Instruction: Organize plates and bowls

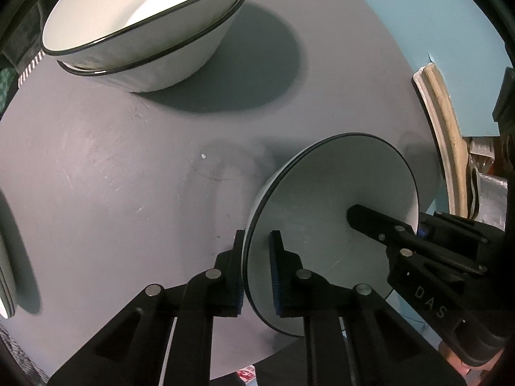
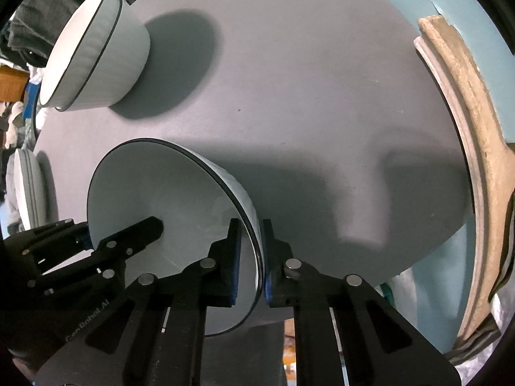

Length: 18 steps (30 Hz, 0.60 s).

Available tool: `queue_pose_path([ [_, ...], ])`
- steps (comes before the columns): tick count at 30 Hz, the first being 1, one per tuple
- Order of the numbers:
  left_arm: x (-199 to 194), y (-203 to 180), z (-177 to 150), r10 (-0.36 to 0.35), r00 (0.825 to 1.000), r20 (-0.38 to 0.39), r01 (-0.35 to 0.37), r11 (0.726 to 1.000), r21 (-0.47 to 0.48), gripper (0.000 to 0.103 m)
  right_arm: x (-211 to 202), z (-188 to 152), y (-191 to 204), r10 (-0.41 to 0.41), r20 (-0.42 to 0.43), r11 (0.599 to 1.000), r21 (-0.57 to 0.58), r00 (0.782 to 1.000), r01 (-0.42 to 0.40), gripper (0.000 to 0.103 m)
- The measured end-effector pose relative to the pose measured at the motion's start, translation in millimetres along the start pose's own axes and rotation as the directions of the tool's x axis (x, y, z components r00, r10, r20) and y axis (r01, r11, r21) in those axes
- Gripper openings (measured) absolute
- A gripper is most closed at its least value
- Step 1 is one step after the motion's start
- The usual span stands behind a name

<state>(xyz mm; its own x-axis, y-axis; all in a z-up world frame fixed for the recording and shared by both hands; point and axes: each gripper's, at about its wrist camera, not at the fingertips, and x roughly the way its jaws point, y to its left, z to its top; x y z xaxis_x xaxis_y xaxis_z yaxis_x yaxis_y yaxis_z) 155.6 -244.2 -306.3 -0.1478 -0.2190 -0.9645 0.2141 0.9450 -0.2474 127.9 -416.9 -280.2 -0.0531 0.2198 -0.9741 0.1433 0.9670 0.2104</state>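
Note:
A white bowl with a thin black rim [image 1: 338, 193] is held tilted above the round grey table [image 1: 128, 193]. My left gripper [image 1: 257, 267] is shut on its near-left rim, one finger inside and one outside. My right gripper [image 2: 251, 257] is shut on the opposite rim of the same bowl [image 2: 154, 186]. Each gripper shows in the other's view, the right [image 1: 402, 241] and the left [image 2: 106, 251]. Two stacked white bowls [image 1: 145, 32] stand at the far left of the table, also in the right wrist view [image 2: 96, 58].
A stack of white plates [image 2: 29, 189] sits at the table's left edge, partly seen in the left wrist view [image 1: 6, 273]. A beige curved frame [image 2: 466, 160] leans against the blue wall [image 2: 450, 6] to the right. Clutter lies beyond the table at far left.

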Motion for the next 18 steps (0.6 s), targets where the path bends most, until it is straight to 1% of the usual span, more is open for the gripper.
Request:
queue_pose_path([
  [1, 0, 1, -1, -0.003, 1.000, 0.001, 0.003, 1.000, -0.002, 0.012, 0, 0, 0, -0.001, 0.000, 1.000, 0.002, 1.000, 0.001, 0.010],
  [2, -1, 1, -1, -0.002, 1.000, 0.001, 0.002, 1.000, 0.002, 0.012, 5, 1, 11, -0.004, -0.001, 1.000, 0.001, 1.000, 0.004, 0.009],
  [3, 0, 2, 0, 0.000, 1.000, 0.002, 0.000, 1.000, 0.007, 0.012, 5, 1, 11, -0.005, -0.002, 1.000, -0.001, 1.000, 0.005, 0.009],
  [4, 0, 2, -1, 0.006, 1.000, 0.005, -0.006, 1.000, 0.017, 0.012, 9, 12, 12, -0.007, -0.003, 1.000, -0.002, 1.000, 0.007, 0.009],
  [8, -2, -8, 8, 0.027, 1.000, 0.006, -0.027, 0.999, 0.045, 0.010, 14, 12, 17, -0.025, -0.002, 1.000, -0.012, 1.000, 0.025, 0.008],
  [12, -5, -9, 8, 0.025, 1.000, 0.003, -0.025, 0.999, 0.032, 0.008, 13, 13, 23, -0.041, -0.003, 0.999, -0.018, 0.999, 0.041, 0.007],
  [15, -5, -3, 7, 0.018, 1.000, -0.015, -0.018, 1.000, 0.008, 0.008, 11, 17, 29, -0.054, -0.015, 0.998, -0.028, 0.998, 0.053, 0.006],
  [18, -6, 1, 6, 0.019, 1.000, -0.011, -0.019, 1.000, 0.002, 0.009, 13, 17, 39, -0.065, -0.024, 0.997, -0.042, 0.998, 0.064, 0.006],
])
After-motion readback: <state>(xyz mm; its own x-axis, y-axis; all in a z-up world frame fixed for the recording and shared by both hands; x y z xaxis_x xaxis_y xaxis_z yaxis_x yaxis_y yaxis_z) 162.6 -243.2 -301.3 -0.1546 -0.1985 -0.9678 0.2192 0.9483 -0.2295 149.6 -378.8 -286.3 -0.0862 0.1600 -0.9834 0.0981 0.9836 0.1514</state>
